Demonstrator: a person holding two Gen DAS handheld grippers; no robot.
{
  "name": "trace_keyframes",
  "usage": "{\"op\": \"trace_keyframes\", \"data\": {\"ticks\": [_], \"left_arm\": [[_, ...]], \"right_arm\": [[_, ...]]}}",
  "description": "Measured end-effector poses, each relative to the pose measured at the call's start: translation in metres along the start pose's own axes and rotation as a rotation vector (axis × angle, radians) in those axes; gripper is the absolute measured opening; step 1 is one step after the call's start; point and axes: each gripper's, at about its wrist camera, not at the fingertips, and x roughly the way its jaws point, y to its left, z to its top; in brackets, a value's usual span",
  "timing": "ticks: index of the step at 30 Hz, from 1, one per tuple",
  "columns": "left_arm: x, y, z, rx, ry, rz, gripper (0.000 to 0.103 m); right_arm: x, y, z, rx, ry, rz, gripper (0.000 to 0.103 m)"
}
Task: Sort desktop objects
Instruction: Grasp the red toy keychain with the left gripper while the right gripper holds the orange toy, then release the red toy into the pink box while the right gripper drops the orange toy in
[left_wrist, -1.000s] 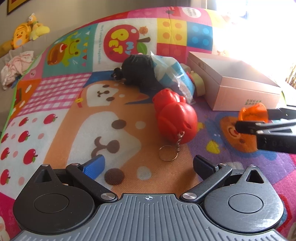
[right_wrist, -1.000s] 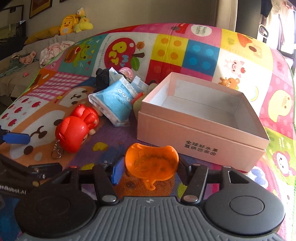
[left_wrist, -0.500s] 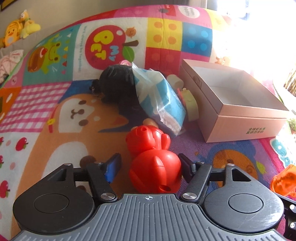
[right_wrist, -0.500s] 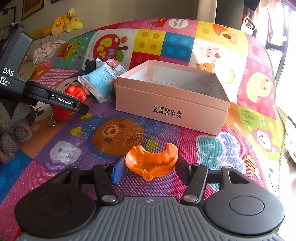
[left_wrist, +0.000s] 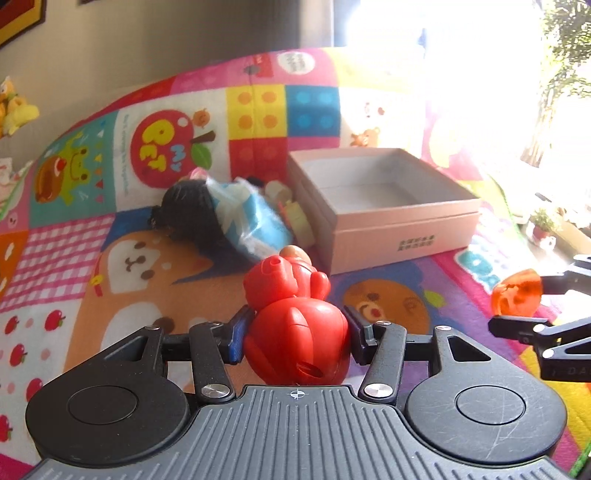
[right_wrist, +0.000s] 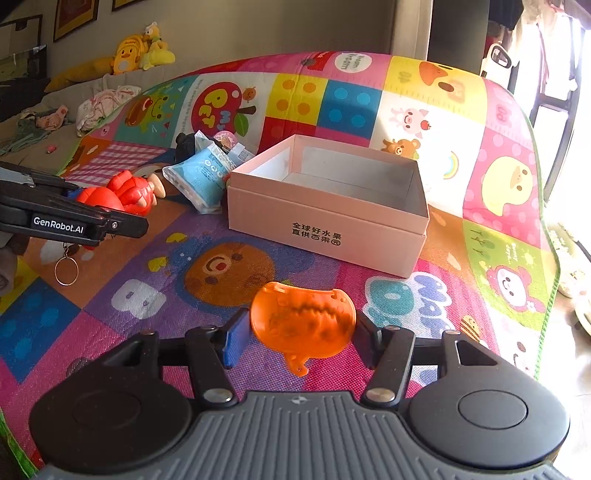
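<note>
My left gripper (left_wrist: 297, 334) is shut on a red toy figure (left_wrist: 295, 321) and holds it above the mat; its keyring (right_wrist: 66, 270) hangs below in the right wrist view, where the toy (right_wrist: 118, 194) also shows. My right gripper (right_wrist: 301, 332) is shut on an orange cup-shaped toy (right_wrist: 301, 323), seen too at the right edge of the left wrist view (left_wrist: 517, 291). An open, empty pink cardboard box (right_wrist: 332, 218) stands on the mat ahead of both grippers, also in the left wrist view (left_wrist: 391, 229).
A pile lies left of the box: a blue-white plastic packet (left_wrist: 243, 218), a black fuzzy object (left_wrist: 188, 214) and small toys (left_wrist: 295, 218). The colourful play mat (right_wrist: 229, 273) covers the surface; its edge (right_wrist: 550, 236) drops off at right. Plush toys (right_wrist: 140, 51) sit far back.
My left gripper closed around the red toy and lifted it off the mat. My right gripper, still holding the orange toy, pulled back and rose, and the toy tilted.
</note>
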Motion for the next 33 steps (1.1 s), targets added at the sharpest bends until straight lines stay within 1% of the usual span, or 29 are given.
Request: {"op": "trace_keyframes", "data": {"ticks": [2, 4, 7, 9, 11, 14, 15, 17, 18, 19, 20, 23, 26, 31, 33], "left_arm": [[-0.007, -0.012, 0.018, 0.03, -0.052, -0.032, 0.056], [-0.004, -0.023, 0.04, 0.057, -0.092, -0.056, 0.056], [0.018, -0.042, 0.076, 0.096, -0.131, -0.067, 0.056], [0.044, -0.053, 0.098, 0.1, -0.122, -0.063, 0.056], [0.074, -0.062, 0.114, 0.086, -0.096, -0.059, 0.056], [0.113, -0.07, 0.122, 0.059, -0.042, -0.04, 0.056], [0.127, -0.07, 0.12, 0.051, -0.013, -0.041, 0.056], [0.143, -0.07, 0.114, 0.025, 0.043, -0.06, 0.057], [0.145, -0.068, 0.111, 0.011, 0.063, -0.075, 0.057], [0.143, -0.065, 0.107, 0.002, 0.068, -0.09, 0.061], [0.138, -0.062, 0.104, 0.002, 0.058, -0.098, 0.07], [0.108, -0.046, 0.097, 0.015, -0.025, -0.058, 0.083], [0.083, -0.029, 0.082, 0.013, -0.057, -0.022, 0.087], [0.055, -0.003, 0.036, -0.011, -0.021, -0.019, 0.094], [0.049, 0.004, 0.019, -0.015, -0.01, -0.016, 0.095]], "right_arm": [[-0.01, -0.005, 0.002, 0.0, -0.024, 0.009, 0.058], [-0.018, -0.008, 0.005, 0.003, -0.058, 0.004, 0.058], [-0.024, -0.014, 0.006, 0.025, -0.097, 0.006, 0.058], [-0.023, -0.017, 0.006, 0.041, -0.105, 0.009, 0.058], [-0.018, -0.021, 0.003, 0.057, -0.097, 0.015, 0.058], [-0.01, -0.027, -0.002, 0.069, -0.081, 0.012, 0.058], [-0.007, -0.03, -0.003, 0.078, -0.075, 0.011, 0.058], [-0.004, -0.034, -0.005, 0.092, -0.068, 0.009, 0.058], [-0.003, -0.036, -0.007, 0.097, -0.066, 0.007, 0.058], [-0.003, -0.037, -0.007, 0.1, -0.064, 0.005, 0.058], [-0.002, -0.039, -0.008, 0.102, -0.063, 0.004, 0.058], [0.003, -0.04, -0.007, 0.104, -0.05, 0.001, 0.058], [0.008, -0.038, -0.003, 0.095, -0.031, 0.012, 0.058], [0.015, -0.034, 0.019, 0.074, 0.021, 0.057, 0.058], [0.017, -0.035, 0.035, 0.048, 0.021, 0.047, 0.058]]}}
